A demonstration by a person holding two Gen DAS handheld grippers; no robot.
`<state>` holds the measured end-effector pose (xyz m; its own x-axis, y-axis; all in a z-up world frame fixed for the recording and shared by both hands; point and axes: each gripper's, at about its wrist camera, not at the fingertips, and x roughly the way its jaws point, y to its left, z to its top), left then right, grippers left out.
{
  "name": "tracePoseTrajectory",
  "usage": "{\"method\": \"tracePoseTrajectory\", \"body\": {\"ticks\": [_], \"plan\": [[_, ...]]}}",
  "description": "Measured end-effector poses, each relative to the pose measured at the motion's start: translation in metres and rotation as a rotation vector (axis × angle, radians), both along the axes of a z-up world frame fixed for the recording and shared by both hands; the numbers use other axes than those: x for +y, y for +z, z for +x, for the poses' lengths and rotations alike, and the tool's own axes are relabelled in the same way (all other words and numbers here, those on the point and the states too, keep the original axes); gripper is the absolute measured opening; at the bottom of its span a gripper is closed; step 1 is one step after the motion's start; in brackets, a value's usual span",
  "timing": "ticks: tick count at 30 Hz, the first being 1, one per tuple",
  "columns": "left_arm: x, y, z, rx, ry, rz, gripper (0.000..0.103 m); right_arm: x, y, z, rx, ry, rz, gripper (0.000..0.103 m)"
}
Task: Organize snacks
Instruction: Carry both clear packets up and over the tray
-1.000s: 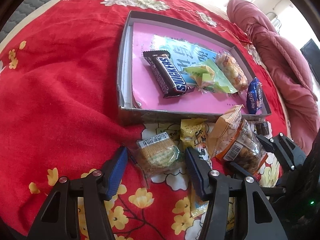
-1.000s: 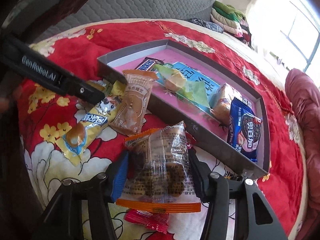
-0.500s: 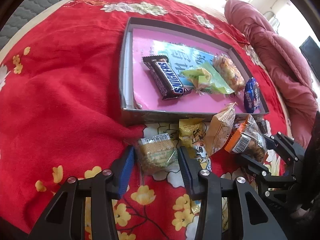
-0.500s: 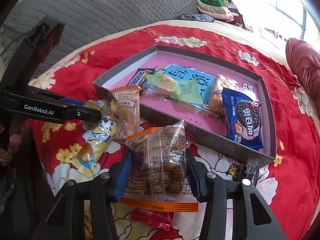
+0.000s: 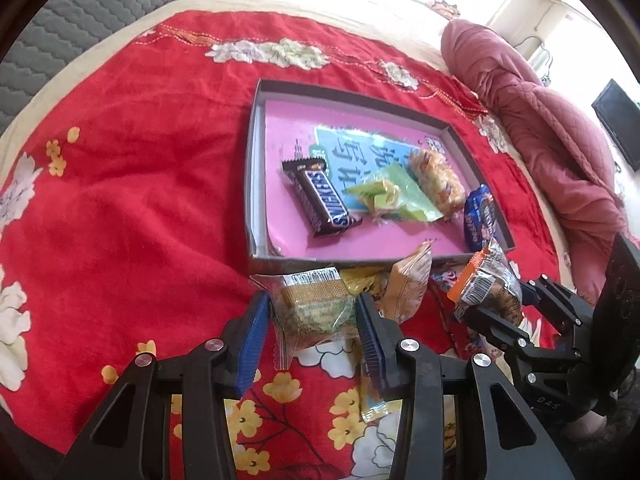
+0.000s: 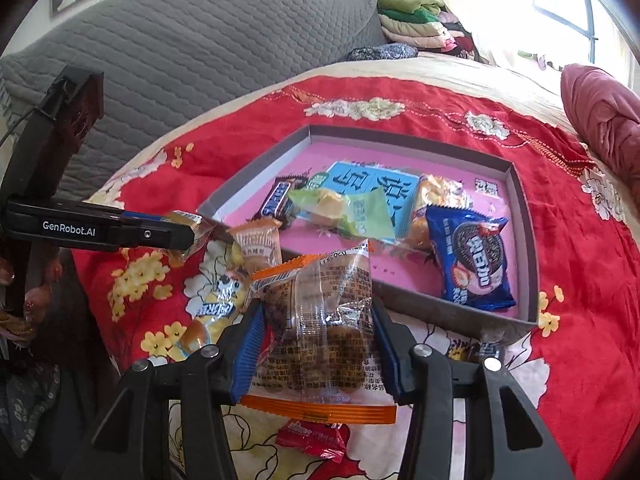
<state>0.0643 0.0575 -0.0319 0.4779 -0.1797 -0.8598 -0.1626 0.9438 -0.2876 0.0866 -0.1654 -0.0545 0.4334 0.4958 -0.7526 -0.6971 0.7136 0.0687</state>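
Observation:
My left gripper [image 5: 314, 322] is shut on a clear-wrapped green-and-yellow cake packet [image 5: 314, 306] and holds it above the red cloth, just in front of the grey box [image 5: 256, 184]. My right gripper [image 6: 318, 334] is shut on a clear orange-edged pastry packet [image 6: 320, 320], lifted near the box's front wall [image 6: 412, 310]. It also shows in the left wrist view [image 5: 490, 284]. The box holds a Snickers bar [image 5: 320, 202], a green packet [image 5: 390, 196], an orange packet [image 5: 436, 180] and a blue Oreo pack [image 6: 472, 256].
Loose on the cloth before the box lie a tan packet [image 6: 258, 244], a yellow packet [image 6: 216, 304] and a red packet [image 6: 314, 438]. A pink quilt [image 5: 552, 128] lies right. A grey headboard [image 6: 200, 48] stands behind.
Both grippers have lifted their packets off the cloth and pulled back a little. The left gripper closed tighter on the cake packet.

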Motion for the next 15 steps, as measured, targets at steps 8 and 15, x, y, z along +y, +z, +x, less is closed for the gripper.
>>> {"method": "tracePoseTrajectory", "body": {"ticks": [8, 15], "plan": [[0.002, 0.012, 0.006, -0.026, 0.023, -0.007, 0.046, -0.007, 0.011, 0.01, -0.019, -0.034, 0.042, 0.051], [0.002, 0.018, 0.015, -0.044, 0.032, -0.007, 0.046, -0.012, 0.018, 0.017, -0.041, -0.053, 0.066, 0.051]]}}
